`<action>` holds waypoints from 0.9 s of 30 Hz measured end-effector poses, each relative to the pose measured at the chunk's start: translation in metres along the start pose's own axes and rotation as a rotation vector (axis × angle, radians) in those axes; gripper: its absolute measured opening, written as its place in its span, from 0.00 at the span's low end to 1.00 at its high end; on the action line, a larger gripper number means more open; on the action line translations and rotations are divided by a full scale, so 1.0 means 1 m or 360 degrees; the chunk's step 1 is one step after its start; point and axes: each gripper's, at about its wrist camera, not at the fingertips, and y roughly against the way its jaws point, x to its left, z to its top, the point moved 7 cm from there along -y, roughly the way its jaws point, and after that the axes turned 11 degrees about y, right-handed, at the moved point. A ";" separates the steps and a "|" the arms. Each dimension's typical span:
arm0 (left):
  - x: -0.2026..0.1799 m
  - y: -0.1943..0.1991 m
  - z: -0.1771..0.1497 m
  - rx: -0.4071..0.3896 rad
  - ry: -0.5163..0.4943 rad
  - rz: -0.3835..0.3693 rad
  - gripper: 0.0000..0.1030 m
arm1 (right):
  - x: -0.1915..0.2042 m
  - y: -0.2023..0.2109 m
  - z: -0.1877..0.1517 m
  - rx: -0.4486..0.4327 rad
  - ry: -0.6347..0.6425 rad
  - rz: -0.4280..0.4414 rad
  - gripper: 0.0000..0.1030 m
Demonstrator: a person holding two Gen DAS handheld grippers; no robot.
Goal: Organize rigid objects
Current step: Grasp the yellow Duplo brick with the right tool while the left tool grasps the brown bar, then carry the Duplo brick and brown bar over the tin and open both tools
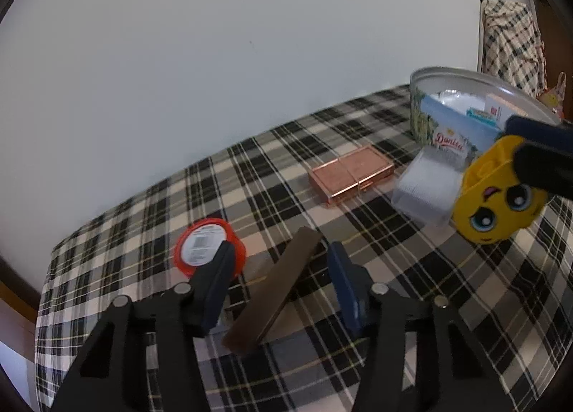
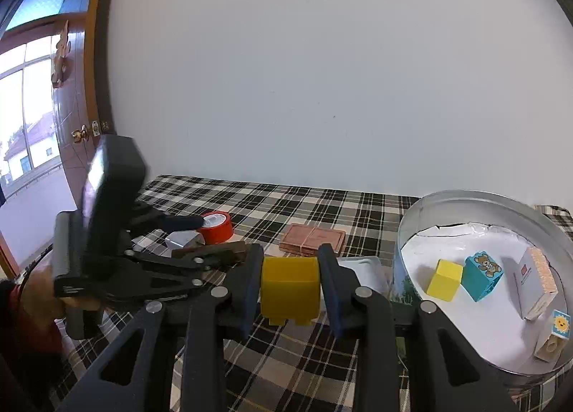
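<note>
Yellow toy (image 2: 289, 289) clamped in right hand-held gripper (image 2: 289, 286), face (image 1: 501, 204) visible only from left; left hand-held gripper (image 1: 281, 261) half-open astride brown bar (image 1: 272, 290).

Motion blur smears the clear plastic box (image 1: 424, 193); the left gripper's finger (image 1: 215, 283) covers part of the round red tape roll (image 1: 209, 250), its label unreadable.

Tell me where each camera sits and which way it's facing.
Left wrist: on the left hand-held gripper, looking down over the brown bar and red-lidded tub; its own fingers show.
Right wrist: on the right hand-held gripper, facing the wall, gripping the yellow toy; the person's hand shows.
Shared: pink case, tin, plaid cloth.
</note>
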 end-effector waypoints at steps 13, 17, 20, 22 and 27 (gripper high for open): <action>0.006 -0.019 -0.016 0.0272 0.0269 -0.0215 0.14 | -0.024 0.006 0.009 -0.0097 -0.0216 0.0111 0.33; 0.010 -0.006 -0.011 0.0168 0.0331 -0.0136 0.13 | -0.036 0.019 0.018 -0.0200 -0.0267 0.0098 0.33; 0.021 0.009 -0.006 0.0051 0.0510 -0.0148 0.13 | -0.047 0.031 0.024 -0.0280 -0.0317 0.0073 0.33; 0.024 0.013 -0.002 -0.0014 0.0575 -0.0125 0.13 | -0.053 0.035 0.027 -0.0310 -0.0346 0.0061 0.33; 0.018 0.031 0.010 -0.0174 0.0700 -0.0117 0.13 | -0.065 0.043 0.031 -0.0356 -0.0345 -0.0020 0.33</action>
